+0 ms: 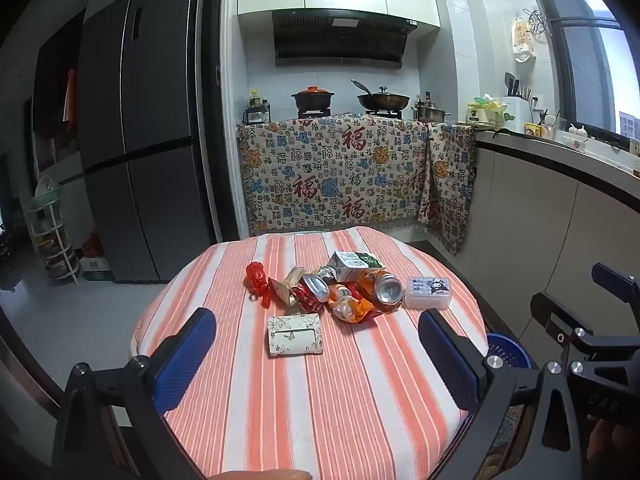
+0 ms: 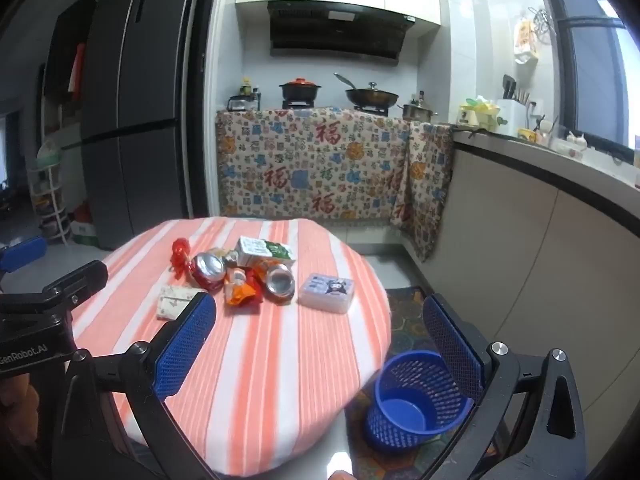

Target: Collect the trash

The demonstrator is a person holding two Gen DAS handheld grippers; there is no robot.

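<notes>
A heap of trash lies mid-table on the striped cloth [image 1: 320, 392]: a crushed red can [image 1: 314, 288], an orange can [image 1: 384, 288], a milk carton [image 1: 354, 262], orange wrappers [image 1: 348, 308] and a red toy [image 1: 258, 280]. My left gripper [image 1: 316, 344] hovers open over the near half of the table, nothing between its blue pads. My right gripper [image 2: 320, 340] is open too, above the table's right edge [image 2: 360, 368]. The same cans [image 2: 208, 268] [image 2: 280, 278] and carton [image 2: 266, 250] appear beyond it. A blue mesh bin [image 2: 416, 400] stands on the floor at the right.
A floral tissue pack [image 1: 295, 335] and a clear lidded box [image 1: 428, 292] lie beside the heap. A dark fridge [image 1: 140, 140] stands left, a cloth-draped stove counter [image 1: 352, 172] behind, a long counter [image 2: 540, 208] along the right.
</notes>
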